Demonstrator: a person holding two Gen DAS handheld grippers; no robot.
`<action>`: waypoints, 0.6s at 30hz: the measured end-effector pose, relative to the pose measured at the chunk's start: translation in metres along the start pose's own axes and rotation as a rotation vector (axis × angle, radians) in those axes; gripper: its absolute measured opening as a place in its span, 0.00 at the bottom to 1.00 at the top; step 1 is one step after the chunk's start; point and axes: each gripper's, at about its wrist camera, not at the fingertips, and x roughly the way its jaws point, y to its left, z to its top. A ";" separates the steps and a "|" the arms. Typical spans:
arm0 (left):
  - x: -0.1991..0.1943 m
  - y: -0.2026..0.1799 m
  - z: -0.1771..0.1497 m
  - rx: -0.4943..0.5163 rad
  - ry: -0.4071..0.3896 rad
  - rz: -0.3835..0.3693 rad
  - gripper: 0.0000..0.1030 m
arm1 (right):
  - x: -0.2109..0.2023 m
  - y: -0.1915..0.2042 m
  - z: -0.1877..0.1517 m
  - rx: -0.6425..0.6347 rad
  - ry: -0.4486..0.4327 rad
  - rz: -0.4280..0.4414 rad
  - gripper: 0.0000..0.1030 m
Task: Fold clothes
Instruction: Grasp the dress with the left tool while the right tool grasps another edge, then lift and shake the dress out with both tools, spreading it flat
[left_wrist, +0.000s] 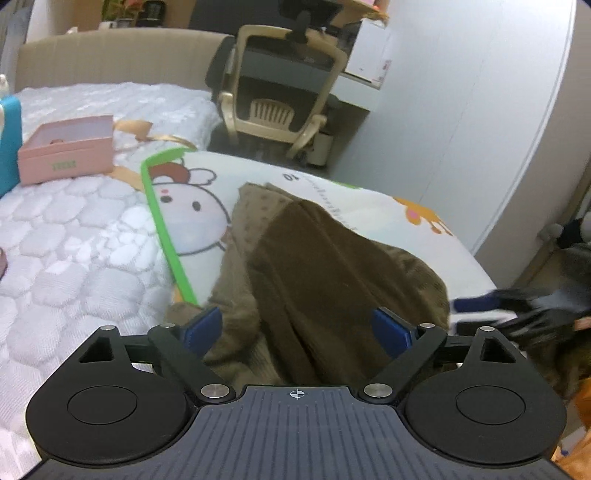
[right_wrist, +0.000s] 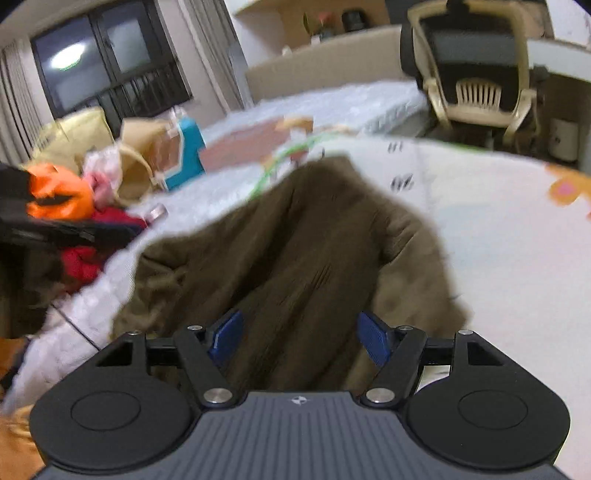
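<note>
- The brown garment (left_wrist: 314, 258) lies crumpled on the bed just ahead of both grippers.
- Left gripper (left_wrist: 297, 328) and right gripper (right_wrist: 299, 336) gape wide, holding nothing.
- Looks soft, light, floppy; best pinched at an edge or corner.

The brown garment (left_wrist: 314, 266) is soft matt knit cloth, partly dotted. The bed cover (left_wrist: 74, 251) is quilted white fabric. The pink box (left_wrist: 66, 151) looks like matt cardboard.
</note>
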 end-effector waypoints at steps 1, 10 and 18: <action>0.001 -0.006 -0.002 0.015 0.012 -0.009 0.91 | 0.015 0.003 -0.001 0.004 0.023 0.009 0.59; 0.036 -0.068 -0.028 0.277 0.112 -0.023 0.96 | -0.029 -0.012 0.064 -0.270 -0.272 -0.420 0.04; 0.095 -0.082 -0.037 0.363 0.162 0.112 0.96 | -0.023 -0.113 0.077 -0.094 -0.204 -0.641 0.36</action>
